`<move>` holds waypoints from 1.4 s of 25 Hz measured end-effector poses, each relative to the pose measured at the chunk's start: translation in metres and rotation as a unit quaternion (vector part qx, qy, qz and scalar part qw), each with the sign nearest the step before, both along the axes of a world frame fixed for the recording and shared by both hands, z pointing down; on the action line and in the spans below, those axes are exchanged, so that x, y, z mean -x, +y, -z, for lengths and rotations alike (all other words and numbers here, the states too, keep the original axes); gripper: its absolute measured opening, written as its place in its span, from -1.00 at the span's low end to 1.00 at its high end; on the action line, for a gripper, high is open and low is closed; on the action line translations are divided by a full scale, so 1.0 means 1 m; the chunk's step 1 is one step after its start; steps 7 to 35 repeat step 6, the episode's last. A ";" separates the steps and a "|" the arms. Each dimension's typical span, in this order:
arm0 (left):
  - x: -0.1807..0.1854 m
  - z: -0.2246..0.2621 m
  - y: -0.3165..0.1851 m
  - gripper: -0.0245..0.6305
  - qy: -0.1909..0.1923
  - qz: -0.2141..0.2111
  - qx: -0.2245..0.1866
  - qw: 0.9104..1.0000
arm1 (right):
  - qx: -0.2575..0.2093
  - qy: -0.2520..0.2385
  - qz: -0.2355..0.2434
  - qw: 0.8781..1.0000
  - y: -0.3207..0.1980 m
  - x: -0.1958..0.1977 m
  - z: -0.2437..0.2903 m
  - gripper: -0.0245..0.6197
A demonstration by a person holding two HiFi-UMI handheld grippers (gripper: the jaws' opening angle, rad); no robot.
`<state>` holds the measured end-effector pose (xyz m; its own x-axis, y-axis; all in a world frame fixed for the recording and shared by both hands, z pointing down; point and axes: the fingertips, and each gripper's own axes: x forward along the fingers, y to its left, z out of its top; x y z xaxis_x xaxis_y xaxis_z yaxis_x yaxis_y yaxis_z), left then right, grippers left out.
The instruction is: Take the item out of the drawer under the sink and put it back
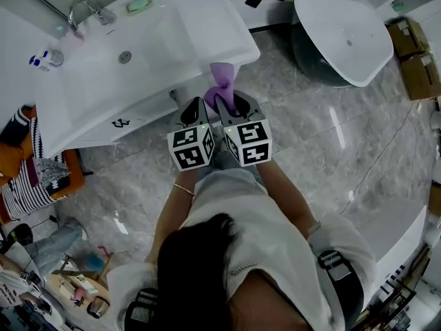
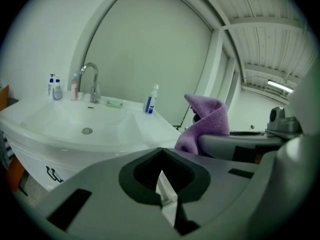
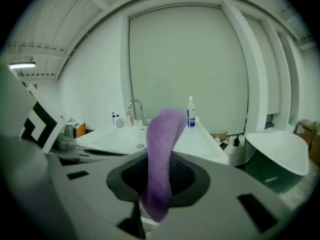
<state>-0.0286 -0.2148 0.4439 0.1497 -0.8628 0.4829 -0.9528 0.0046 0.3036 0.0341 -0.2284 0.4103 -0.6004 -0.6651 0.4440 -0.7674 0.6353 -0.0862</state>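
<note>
Right now the right gripper [image 3: 159, 186] is clamping a purple cloth [image 3: 162, 149], which is standing up from between its jaws and curling over at the top. The left gripper [image 2: 163, 186] is sitting just beside it, jaws drawn together on nothing. Both are hovering close in front of the white sink [image 1: 165, 43], with the cloth out past the basin's front corner. The drawer front [image 1: 141, 116], with its dark handle [image 1: 120, 123], is showing beneath the basin.

purple towel [image 3: 161, 164] pinched between right tongs [image 3: 159, 194]
</note>
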 end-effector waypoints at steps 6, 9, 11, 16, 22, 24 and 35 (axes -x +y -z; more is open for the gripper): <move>0.006 0.000 -0.001 -0.92 -0.004 0.003 -0.001 1.000 | -0.001 0.006 0.002 1.000 0.000 0.001 -0.002 -0.66; 0.006 0.000 -0.001 -0.92 -0.004 0.003 -0.001 1.000 | -0.001 0.006 0.002 1.000 0.000 0.001 -0.002 -0.66; 0.006 0.000 -0.001 -0.92 -0.004 0.003 -0.001 1.000 | -0.001 0.006 0.002 1.000 0.000 0.001 -0.002 -0.66; 0.006 0.000 -0.001 -0.92 -0.004 0.003 -0.001 1.000 | -0.001 0.006 0.002 1.000 0.000 0.001 -0.002 -0.66; 0.006 0.000 -0.001 -0.92 -0.004 0.003 -0.001 1.000 | -0.001 0.006 0.002 1.000 0.000 0.001 -0.002 -0.66; 0.006 0.000 -0.001 -0.92 -0.004 0.003 -0.001 1.000 | -0.001 0.006 0.002 1.000 0.000 0.001 -0.002 -0.66; 0.006 0.000 -0.001 -0.92 -0.004 0.003 -0.001 1.000 | -0.001 0.006 0.002 1.000 0.000 0.001 -0.002 -0.66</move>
